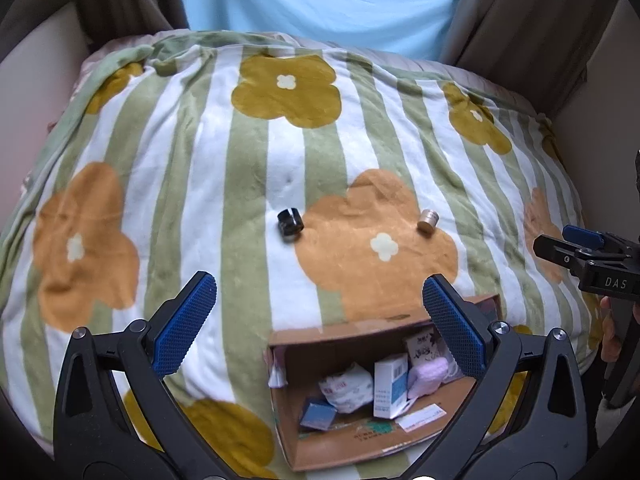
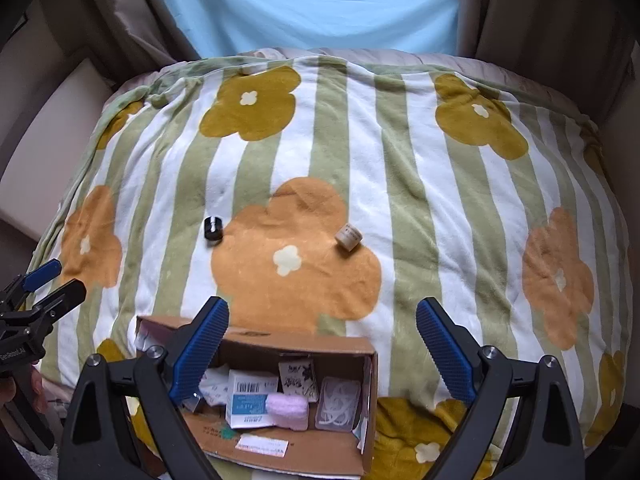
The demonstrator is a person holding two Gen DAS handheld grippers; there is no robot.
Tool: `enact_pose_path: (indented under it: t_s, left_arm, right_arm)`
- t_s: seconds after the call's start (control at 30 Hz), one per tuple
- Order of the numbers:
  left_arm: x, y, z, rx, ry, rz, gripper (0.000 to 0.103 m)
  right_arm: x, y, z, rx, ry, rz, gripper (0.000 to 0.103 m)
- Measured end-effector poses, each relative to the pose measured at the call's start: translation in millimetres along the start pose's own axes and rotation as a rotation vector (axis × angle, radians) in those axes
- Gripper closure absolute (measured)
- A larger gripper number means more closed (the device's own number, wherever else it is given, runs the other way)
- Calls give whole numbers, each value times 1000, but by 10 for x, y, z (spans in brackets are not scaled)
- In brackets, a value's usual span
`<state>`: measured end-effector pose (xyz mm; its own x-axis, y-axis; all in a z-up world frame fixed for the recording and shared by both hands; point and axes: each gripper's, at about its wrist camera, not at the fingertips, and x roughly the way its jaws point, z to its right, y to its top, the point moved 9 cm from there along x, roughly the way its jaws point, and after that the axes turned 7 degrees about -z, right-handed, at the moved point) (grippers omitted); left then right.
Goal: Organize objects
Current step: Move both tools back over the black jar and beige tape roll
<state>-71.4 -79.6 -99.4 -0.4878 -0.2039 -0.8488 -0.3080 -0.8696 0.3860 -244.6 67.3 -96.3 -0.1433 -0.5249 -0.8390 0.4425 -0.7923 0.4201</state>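
A small black cylinder [image 1: 289, 221] [image 2: 213, 229] and a small beige cylinder [image 1: 427, 221] [image 2: 347, 236] lie apart on the flowered blanket, beyond both grippers. An open cardboard box [image 1: 320, 344] [image 2: 300, 346] sits at the near edge, holding small white boxes, a pink pad [image 1: 428, 374] [image 2: 287, 408] and packets. My left gripper [image 1: 320, 320] is open and empty, above the box. My right gripper [image 2: 322, 344] is open and empty, also above the box; it also shows at the right edge of the left wrist view [image 1: 576, 246].
The green-and-white striped blanket [image 1: 248, 168] [image 2: 400, 184] with orange and mustard flowers covers a rounded cushion. Beige upholstered sides [image 1: 36, 92] [image 2: 48, 120] stand left and right. A light blue cloth [image 1: 320, 0] hangs behind.
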Motion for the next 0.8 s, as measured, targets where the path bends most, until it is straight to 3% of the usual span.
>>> enact_pose_path:
  t_s: [0.37,0.63,0.8]
  left_arm:
    - [841,548,-266,62,-15,-79,0]
    - [1608,661,-355,83,-37,-153,1]
    - [2073,632,-375,97,-49,-215,8]
  right_arm:
    - [669,428,162,96,-48,-79,9]
    - [1259,595,277,186,-63,-145,10]
    - [1629,620,310,219,-66,-193,17]
